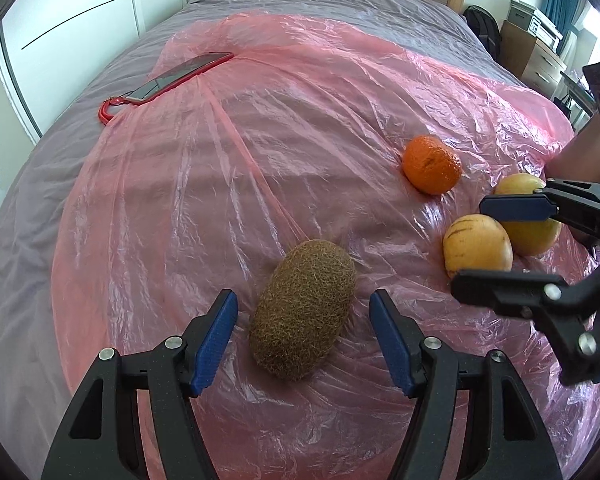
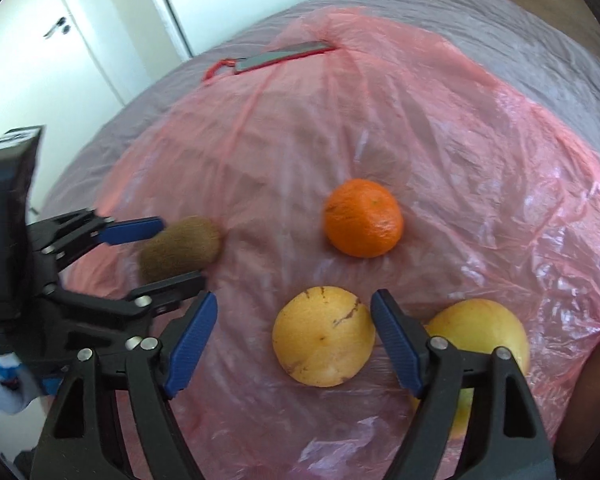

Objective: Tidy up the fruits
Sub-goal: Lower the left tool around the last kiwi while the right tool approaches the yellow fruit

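Four fruits lie loose on the crinkled pink plastic sheet [image 1: 260, 168] spread over the grey bed [image 1: 72, 120]; none is gathered. The left tongs [image 1: 303, 326] stand open astride the fuzzy brown kiwi [image 1: 304, 308], untouched. The right tongs [image 2: 294, 334] stand open around one speckled yellow round fruit [image 2: 322, 336], its smooth yellow twin [image 2: 484, 332] just beside. The dimpled orange mandarin [image 2: 363, 218] sits apart. In my judgement, sorting has barely begun.

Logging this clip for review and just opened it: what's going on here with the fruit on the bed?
A person works two handheld grippers over a pink plastic sheet on a bed. The left gripper is open, straddling the kiwi. The right gripper is open around a yellow fruit, with a second yellow fruit beside it. The orange lies untouched. Nothing is lifted yet.
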`<act>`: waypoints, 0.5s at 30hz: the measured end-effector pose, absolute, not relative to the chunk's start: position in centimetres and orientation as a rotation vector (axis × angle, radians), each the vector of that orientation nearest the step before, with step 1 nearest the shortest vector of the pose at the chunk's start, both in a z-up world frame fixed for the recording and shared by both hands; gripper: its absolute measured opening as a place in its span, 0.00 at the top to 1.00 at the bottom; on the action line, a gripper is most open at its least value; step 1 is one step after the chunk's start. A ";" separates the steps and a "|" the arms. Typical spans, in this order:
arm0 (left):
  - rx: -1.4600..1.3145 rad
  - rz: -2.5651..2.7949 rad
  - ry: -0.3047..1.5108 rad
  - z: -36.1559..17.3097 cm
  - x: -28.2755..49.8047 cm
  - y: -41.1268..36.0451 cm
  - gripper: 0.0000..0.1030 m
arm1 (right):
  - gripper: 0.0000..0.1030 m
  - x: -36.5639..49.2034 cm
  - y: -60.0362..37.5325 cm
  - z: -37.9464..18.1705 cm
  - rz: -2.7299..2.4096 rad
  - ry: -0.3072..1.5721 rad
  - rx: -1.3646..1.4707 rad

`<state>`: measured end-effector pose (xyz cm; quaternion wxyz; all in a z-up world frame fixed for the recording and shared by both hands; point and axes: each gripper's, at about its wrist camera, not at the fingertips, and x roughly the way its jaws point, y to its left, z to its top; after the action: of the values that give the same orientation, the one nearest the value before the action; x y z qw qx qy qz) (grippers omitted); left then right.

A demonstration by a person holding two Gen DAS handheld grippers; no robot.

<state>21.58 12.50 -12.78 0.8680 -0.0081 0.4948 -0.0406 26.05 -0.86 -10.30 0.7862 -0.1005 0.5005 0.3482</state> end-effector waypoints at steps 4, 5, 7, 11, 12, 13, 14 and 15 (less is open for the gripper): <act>0.000 -0.098 1.042 -13.1 21.9 12.4 0.46 | 0.00 25.6 -0.8 -10.9 0.729 1.080 -0.277; 0.004 -0.102 1.045 -13.1 22.0 12.3 0.50 | 0.00 25.6 -0.9 -11.0 0.725 1.079 -0.279; 0.013 -0.111 1.047 -13.2 22.2 12.2 0.53 | 0.00 25.4 -0.8 -11.0 0.725 1.075 -0.294; 0.024 -0.118 1.049 -13.2 22.6 12.1 0.55 | 0.00 25.2 -0.8 -11.2 0.719 1.073 -0.307; 0.029 -0.120 1.050 -13.3 22.6 12.1 0.55 | 0.00 25.1 -0.9 -11.2 0.720 1.074 -0.299; 0.039 -0.124 1.052 -13.3 22.5 12.0 0.56 | 0.00 25.1 -1.0 -11.1 0.723 1.076 -0.295; 0.045 -0.131 1.054 -13.2 22.5 12.0 0.56 | 0.00 25.1 -1.1 -11.0 0.734 1.079 -0.281; 0.050 -0.143 1.057 -13.1 22.4 11.9 0.56 | 0.00 25.0 -1.3 -10.9 0.755 1.085 -0.259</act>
<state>22.38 11.85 -13.11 0.8607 0.0237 0.5040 -0.0682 25.01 -1.29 -10.92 0.7815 -0.1199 0.5025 0.3497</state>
